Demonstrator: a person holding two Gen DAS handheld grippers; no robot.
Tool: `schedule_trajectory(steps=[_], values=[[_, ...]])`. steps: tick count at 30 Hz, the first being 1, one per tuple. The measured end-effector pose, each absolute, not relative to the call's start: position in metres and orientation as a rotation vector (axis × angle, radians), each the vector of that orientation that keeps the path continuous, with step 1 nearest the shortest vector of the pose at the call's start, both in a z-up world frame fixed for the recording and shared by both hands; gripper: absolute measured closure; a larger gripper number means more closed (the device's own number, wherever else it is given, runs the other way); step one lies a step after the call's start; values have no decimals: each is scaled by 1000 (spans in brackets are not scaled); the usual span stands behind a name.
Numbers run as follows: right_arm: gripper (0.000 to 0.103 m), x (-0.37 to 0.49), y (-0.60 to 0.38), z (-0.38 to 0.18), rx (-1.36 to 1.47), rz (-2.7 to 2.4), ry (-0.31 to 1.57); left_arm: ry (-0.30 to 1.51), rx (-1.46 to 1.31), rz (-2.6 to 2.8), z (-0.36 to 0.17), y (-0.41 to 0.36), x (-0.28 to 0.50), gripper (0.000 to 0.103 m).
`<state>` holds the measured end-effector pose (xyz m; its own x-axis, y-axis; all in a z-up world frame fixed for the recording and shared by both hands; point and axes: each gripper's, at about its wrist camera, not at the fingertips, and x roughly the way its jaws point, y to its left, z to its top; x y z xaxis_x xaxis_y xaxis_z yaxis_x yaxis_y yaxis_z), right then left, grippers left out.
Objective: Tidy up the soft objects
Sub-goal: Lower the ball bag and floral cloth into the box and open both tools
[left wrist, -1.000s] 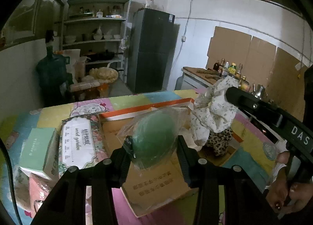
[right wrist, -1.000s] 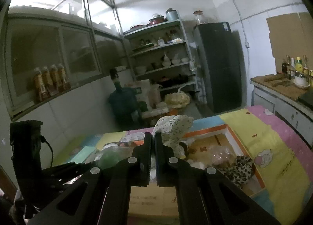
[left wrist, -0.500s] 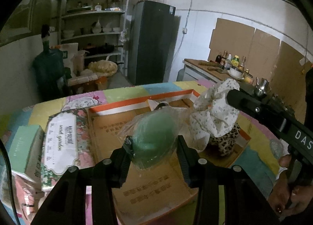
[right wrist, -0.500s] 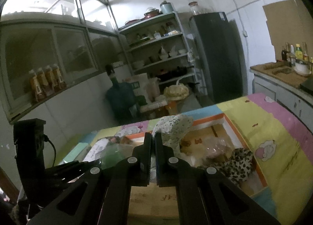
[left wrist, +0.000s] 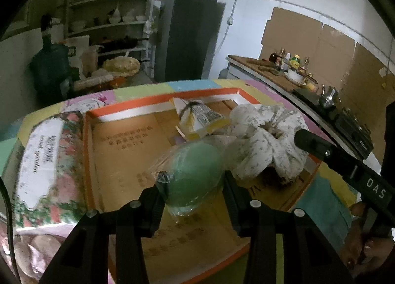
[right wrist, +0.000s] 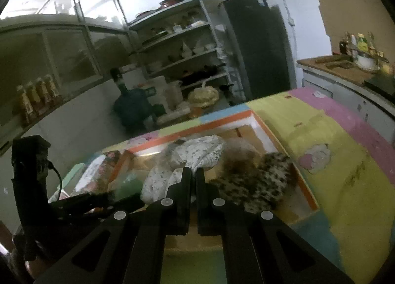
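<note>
My left gripper (left wrist: 193, 184) is shut on a green egg-shaped soft thing (left wrist: 195, 173) wrapped in clear plastic, held just above the floor of a shallow cardboard box with an orange rim (left wrist: 158, 100). My right gripper (right wrist: 193, 173) is shut on a white floral cloth (right wrist: 197, 152), bunched at its tip over the box's right part. The left wrist view shows that cloth (left wrist: 264, 145) beside the green thing, with the right gripper (left wrist: 301, 137) coming in from the right. A leopard-print soft item (right wrist: 259, 182) lies in the box under the cloth. A yellow packet (left wrist: 200, 118) lies at the box's back.
A floral tissue pack (left wrist: 47, 160) lies left of the box, with pink packs (left wrist: 24, 252) nearer me. The table wears a colourful patchwork cover (right wrist: 340, 155). A counter with bottles (left wrist: 291, 62) runs along the right; a dark fridge (left wrist: 187, 29) and shelves stand behind.
Both grippers have sunk toward the box and tipped downward. The green thing and the floral cloth now hang low over the box floor. Neither grip has changed.
</note>
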<state>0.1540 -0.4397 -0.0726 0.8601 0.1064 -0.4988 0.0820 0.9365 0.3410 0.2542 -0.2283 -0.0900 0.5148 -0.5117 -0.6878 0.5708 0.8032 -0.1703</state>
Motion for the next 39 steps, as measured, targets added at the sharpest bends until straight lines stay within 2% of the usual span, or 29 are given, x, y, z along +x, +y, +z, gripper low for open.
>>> schedule_trajectory(steps=[9, 15, 18, 21, 25, 28, 32, 39], values=[[100, 152, -448, -88, 382, -3, 578, 835, 78, -656, -102, -234, 256, 59], [96, 153, -450, -91, 381, -4, 579, 862, 54, -655, -108, -232, 261, 57], [91, 152, -450, -91, 375, -4, 583, 880, 32, -661, -110, -232, 263, 57], [79, 152, -451, -91, 380, -7, 583, 894, 10, -665, -112, -230, 266, 55], [71, 152, -451, -91, 383, -12, 578, 890, 20, -649, -111, -230, 265, 45], [61, 152, -451, -90, 387, -16, 574, 880, 21, -648, -109, -230, 262, 41], [59, 149, -450, -87, 386, -19, 564, 856, 22, -646, -103, -228, 258, 37], [51, 143, -449, -81, 390, -27, 549, 826, -2, -662, -91, -217, 253, 36]])
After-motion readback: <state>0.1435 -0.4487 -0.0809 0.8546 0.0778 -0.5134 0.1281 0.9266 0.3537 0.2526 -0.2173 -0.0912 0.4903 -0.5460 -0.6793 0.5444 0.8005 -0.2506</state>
